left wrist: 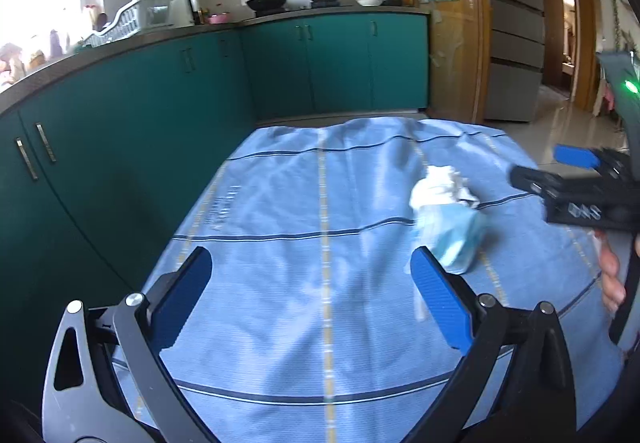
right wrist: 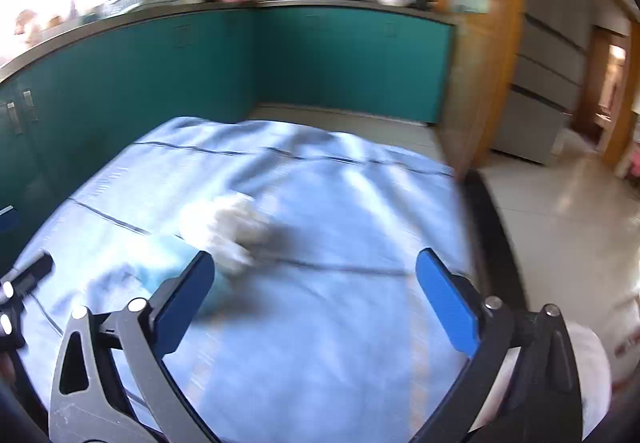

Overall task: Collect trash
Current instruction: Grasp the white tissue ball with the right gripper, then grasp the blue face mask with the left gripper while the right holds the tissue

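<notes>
lying beside gaping left gripper [left wrist: 312, 275]: crumpled tissue [left wrist: 440, 187], seemingly a wrapper [left wrist: 456, 239]

You have two pieces of trash lying on the blue striped cloth [left wrist: 320, 203]. The first is a crumpled white tissue [left wrist: 440, 187], bunched into a loose wad with a greyish, shadowed edge on one side. The second is a small light-blue packet [left wrist: 460, 239], soft-looking and partly see-through, lying on its side. The two touch, the tissue on the far side and the packet nearer you. Both sit toward the right edge of the cloth, about midway between its far and near edges.
</notes>
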Tool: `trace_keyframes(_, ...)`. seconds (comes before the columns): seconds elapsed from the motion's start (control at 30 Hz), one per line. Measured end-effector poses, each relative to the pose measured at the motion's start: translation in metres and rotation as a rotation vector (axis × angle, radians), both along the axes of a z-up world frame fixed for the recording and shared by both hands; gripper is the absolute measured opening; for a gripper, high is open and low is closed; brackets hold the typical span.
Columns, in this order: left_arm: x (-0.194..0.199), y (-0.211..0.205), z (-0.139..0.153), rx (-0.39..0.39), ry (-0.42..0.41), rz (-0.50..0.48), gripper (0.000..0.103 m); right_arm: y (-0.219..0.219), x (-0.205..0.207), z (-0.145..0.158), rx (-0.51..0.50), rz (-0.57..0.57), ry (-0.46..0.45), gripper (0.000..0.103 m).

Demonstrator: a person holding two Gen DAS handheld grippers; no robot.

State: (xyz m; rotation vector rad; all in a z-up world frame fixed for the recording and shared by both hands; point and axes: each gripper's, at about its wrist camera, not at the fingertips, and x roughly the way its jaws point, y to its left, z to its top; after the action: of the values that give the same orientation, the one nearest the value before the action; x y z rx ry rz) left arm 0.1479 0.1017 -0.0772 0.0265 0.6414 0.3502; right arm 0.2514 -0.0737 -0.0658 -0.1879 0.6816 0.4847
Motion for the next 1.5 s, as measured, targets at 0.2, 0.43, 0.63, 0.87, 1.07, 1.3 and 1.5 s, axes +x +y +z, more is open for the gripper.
trace_keyframes(0.2,-0.007,0.021,-0.002,-0.001,0.016,0.064,0.099,0.055,0.030,-0.010,0.019,0.086,0.072,0.096)
trace_keyframes(0.43,-0.008,0.022,-0.005,0.008,0.030,0.077,0.099,0.084,0.039,-0.040,-0.007,0.187,0.224,0.046)
trace_keyframes(0.63,-0.007,0.017,-0.007,-0.021,0.038,0.052,0.099,0.055,0.030,-0.033,0.113,0.234,0.324,0.033)
trace_keyframes(0.87,0.003,0.005,-0.004,-0.074,0.038,-0.004,0.099,0.013,-0.022,-0.013,0.071,0.334,0.282,0.032)
trace_keyframes(1.07,0.008,-0.024,-0.011,-0.090,0.067,-0.142,0.099,-0.040,-0.027,-0.010,0.015,0.207,0.231,0.032)
trace_keyframes(1.3,0.030,-0.102,-0.034,0.044,0.132,-0.420,0.099,-0.073,-0.017,-0.031,-0.010,0.125,0.297,0.035)
trace_keyframes(1.5,0.044,-0.121,-0.049,-0.020,0.201,-0.505,0.069,-0.067,-0.012,-0.036,-0.026,0.061,0.243,0.082)
